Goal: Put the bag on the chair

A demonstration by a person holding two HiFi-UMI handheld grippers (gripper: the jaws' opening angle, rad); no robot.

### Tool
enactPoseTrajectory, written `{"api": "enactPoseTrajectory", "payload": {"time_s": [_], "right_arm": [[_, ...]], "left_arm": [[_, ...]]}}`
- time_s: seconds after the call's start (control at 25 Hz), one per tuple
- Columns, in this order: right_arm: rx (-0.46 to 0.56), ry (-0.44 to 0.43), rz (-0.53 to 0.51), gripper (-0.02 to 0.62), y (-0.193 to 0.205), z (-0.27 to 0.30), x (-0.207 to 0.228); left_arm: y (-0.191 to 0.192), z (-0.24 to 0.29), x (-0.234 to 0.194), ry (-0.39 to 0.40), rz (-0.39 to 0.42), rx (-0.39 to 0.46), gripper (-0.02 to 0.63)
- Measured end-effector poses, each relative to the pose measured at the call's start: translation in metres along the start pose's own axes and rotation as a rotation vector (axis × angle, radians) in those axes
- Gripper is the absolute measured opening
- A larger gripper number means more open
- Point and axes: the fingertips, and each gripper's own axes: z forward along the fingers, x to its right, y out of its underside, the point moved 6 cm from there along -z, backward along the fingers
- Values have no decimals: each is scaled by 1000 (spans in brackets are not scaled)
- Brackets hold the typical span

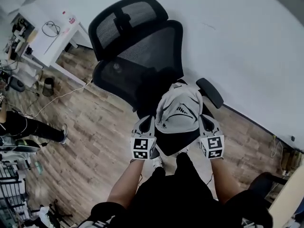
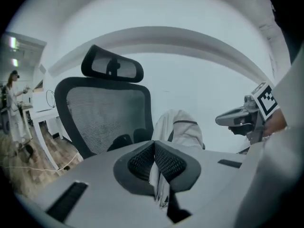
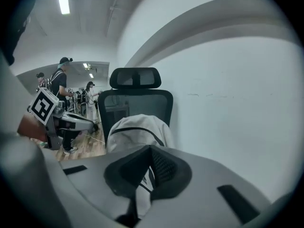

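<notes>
A plain white wall point(image 1: 237, 42) is seen behind everything, and a brown wood-plank floor point(image 1: 95, 141) is spread below it. A black mesh-backed office chair with a headrest and padded armrests point(image 1: 147, 56) is set close to that wall, its back turned towards the wall and its seat towards the person. A white desk with a coiled cable on top point(image 1: 47, 42) is placed well apart from the chair, at the upper left of the head view. A light grey fabric bag with black trim lines point(image 1: 178, 110) is held up in front of the chair's backrest and over its seat; whether its underside touches the seat cannot be told. The bag is carried from both sides. Its left edge is pinched by the left gripper point(image 1: 150, 121), and in the left gripper view the two ribbed black pads are seen pressed together on a fold of the pale fabric point(image 2: 154, 148). Its right edge is clamped in the same way by the right gripper point(image 1: 203, 121), whose pads are closed on a fold of fabric in the right gripper view point(image 3: 148, 153). The domed top of the bag point(image 2: 183, 129) is seen just beyond each pair of jaws, with the chair point(image 2: 104, 118) behind it. A black-and-white square-marker cube point(image 1: 142, 147) is borne at the rear of the left gripper, and a matching cube point(image 1: 212, 146) at the rear of the right one
</notes>
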Motion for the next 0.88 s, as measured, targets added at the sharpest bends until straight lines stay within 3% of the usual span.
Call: {"api": "enactPoseTrajectory", "payload": {"time_s": [0.44,0.72,0.88], "right_arm": [[139,18,-116,20,-64,-34,-22],[157,37,-152,19,-76,-43,-31],[168,27,-114,20,-77,-41,-31]], "left_arm": [[-39,-32,17,52,-15,120,23],[-61,-41,17,39,-24,189,23],[-74,-47,12,38,-54,233,23]]}}
